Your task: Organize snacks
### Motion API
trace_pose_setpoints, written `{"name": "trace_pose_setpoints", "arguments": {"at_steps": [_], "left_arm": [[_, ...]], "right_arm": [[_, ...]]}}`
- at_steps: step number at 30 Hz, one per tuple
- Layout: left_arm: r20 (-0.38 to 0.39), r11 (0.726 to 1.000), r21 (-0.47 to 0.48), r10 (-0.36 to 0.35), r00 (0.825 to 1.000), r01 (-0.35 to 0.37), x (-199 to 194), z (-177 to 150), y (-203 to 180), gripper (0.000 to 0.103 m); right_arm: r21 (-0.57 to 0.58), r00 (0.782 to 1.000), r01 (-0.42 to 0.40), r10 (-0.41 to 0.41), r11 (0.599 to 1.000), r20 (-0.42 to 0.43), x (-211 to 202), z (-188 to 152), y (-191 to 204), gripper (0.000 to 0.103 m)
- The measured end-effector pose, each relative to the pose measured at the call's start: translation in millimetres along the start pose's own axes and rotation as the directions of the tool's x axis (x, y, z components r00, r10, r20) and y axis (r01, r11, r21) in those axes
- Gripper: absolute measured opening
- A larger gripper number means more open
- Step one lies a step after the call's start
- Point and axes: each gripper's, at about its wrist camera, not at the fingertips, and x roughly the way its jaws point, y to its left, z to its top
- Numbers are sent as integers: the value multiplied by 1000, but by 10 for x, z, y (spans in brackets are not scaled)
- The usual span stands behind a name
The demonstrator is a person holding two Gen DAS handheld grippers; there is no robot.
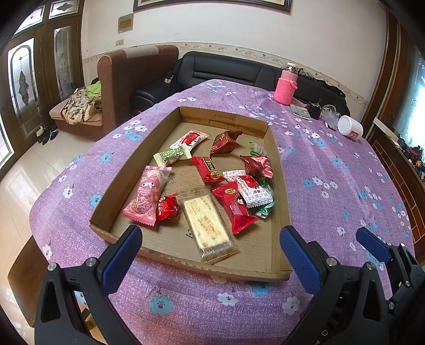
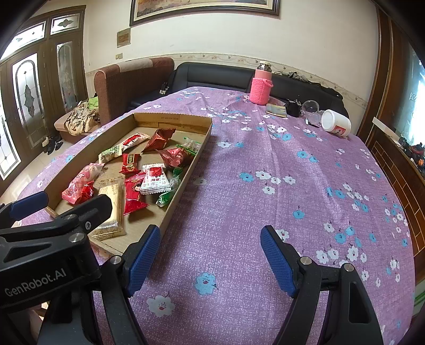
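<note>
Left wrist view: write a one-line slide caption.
Open left gripper hovers over a cardboard tray of wrapped snacks on a purple floral tablecloth.

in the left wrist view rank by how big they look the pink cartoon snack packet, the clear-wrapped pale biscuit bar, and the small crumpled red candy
1. Clear-wrapped pale biscuit bar, though it lies nearest the camera.
2. Pink cartoon snack packet, close behind; true order unsure.
3. Small crumpled red candy, clearly smallest.

Place: a home living room.
Seating: a black leather sofa (image 1: 225,69) at upper centre, a brown armchair (image 1: 124,79) to its left with clothes heaped on its seat.
Doors: dark wooden doors with stained glass (image 1: 24,82) at far left, shoes (image 1: 46,134) on the tiled floor below.
Walls: a framed picture (image 2: 204,9) at top centre.
Tabletop: purple flowered cloth (image 2: 265,172), a bottle in a pink knitted sleeve (image 1: 285,87) at upper right.
</note>
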Motion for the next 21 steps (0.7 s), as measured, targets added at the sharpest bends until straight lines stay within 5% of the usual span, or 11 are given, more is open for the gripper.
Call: {"name": "trace_pose_setpoints", "arguments": {"at_steps": [13,21], "left_arm": [[9,1000,-1,6,1000,-6,-8,0,3,103],[123,999,-21,32,992,-30,-222,23,75,103]], "right_arm": [[2,1000,0,0,1000,8,-20,1,-1,82],[4,999,-4,4,1000,49,-98,19,7,82]]}}
